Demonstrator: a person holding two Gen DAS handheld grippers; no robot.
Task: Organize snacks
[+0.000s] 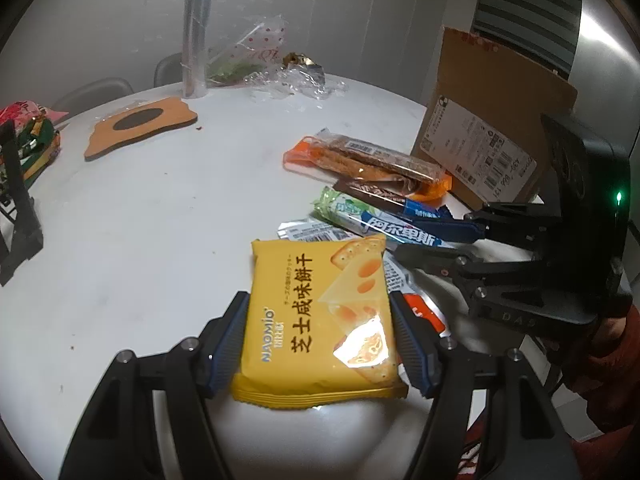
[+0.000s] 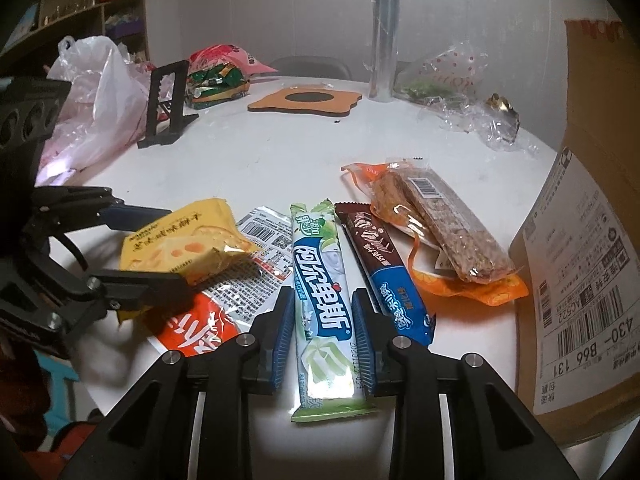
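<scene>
My left gripper is shut on a yellow cheese cracker pack, its blue pads pressing both sides; the pack is lifted, tilted, over the white table. It also shows in the right wrist view, held above an orange-and-silver packet. My right gripper is shut on a green-and-white candy stick that lies on the table. Beside it lie a brown-and-blue bar and orange-wrapped snack bars. The right gripper also shows in the left wrist view.
A cardboard box stands at the right. A black stand, plastic bags, a snack bag, an orange mat, a foil roll and clear wrappers sit at the far side.
</scene>
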